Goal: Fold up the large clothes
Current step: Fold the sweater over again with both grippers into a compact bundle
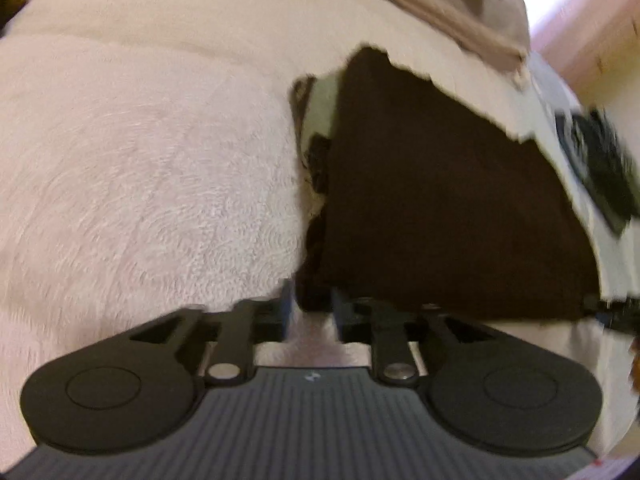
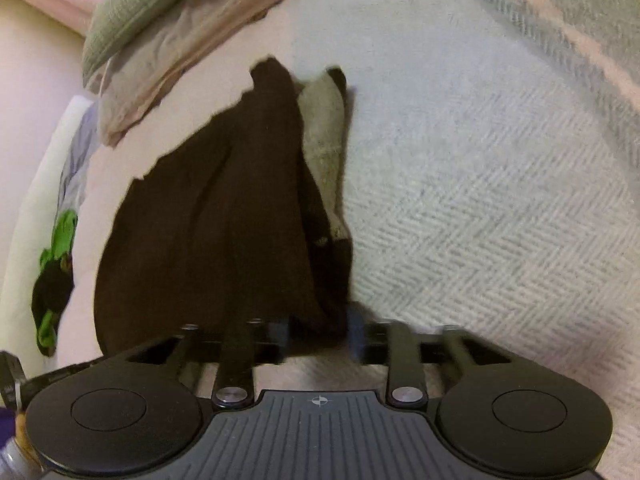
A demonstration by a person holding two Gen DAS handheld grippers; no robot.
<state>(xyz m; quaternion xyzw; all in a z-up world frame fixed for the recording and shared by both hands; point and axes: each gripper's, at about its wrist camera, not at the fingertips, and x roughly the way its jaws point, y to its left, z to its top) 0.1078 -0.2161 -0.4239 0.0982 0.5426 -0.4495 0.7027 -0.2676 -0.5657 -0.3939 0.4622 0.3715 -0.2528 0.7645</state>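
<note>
A dark brown garment (image 1: 440,200) lies folded on the bed, with a pale olive inner layer (image 1: 320,108) showing along one edge. In the left wrist view its near corner lies between the fingers of my left gripper (image 1: 312,304), whose jaws stand a little apart around the cloth. In the right wrist view the same garment (image 2: 208,220) runs away from me in long folds. Its near edge sits between the fingers of my right gripper (image 2: 318,332), which stand wider and do not clearly pinch it. Motion blur hides the pad contact in both views.
A pink fleecy blanket (image 1: 140,180) covers the bed beside the garment, and a grey herringbone blanket (image 2: 480,200) lies on the other side. Beige pillows (image 2: 160,60) and a green one (image 2: 132,4) are at the head. A white printed cloth (image 1: 592,160) lies past the garment.
</note>
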